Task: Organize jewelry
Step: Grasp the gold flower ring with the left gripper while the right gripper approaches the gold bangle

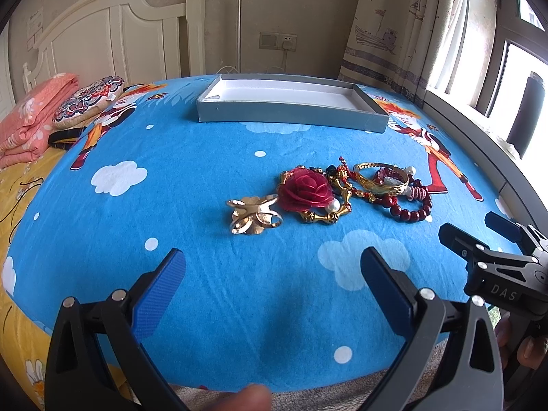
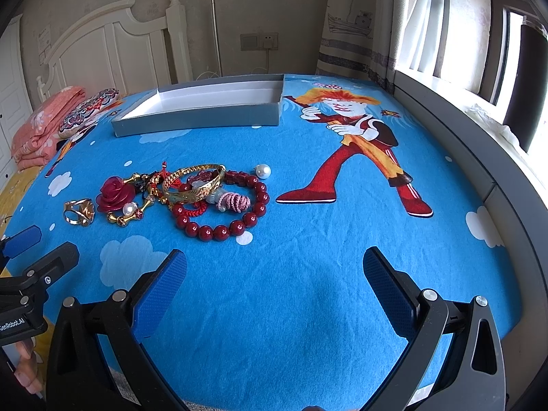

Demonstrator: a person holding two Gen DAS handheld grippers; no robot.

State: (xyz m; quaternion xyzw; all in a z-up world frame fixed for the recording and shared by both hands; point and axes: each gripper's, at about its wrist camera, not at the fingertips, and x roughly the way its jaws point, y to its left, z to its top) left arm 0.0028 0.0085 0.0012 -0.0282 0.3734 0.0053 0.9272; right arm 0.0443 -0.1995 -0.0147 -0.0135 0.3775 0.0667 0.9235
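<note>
Blue cartoon-print bedding point(image 1: 205, 178) carries everything. From the left wrist view, the left hand-held gripper point(image 1: 274, 294), jaws apart, is faced by a gold ring point(image 1: 255, 215) just ahead; the empty grey box point(image 1: 291, 116) lies beyond. "DAS" is read on the other tool. From the right wrist view, the right hand-held gripper point(image 2: 274, 294), jaws apart, has the red bead bracelet point(image 2: 222, 229) ahead-left; "GenRobot.AI" is partly legible at left.

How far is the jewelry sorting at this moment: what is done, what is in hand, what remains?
Done: nothing yet; the grey box shows only its white lining. In hand: nothing; the left gripper and right gripper are open over the blue sheet. Left: the gold ring, rose brooch, gold bangle, red bead bracelet and pearl.
</note>
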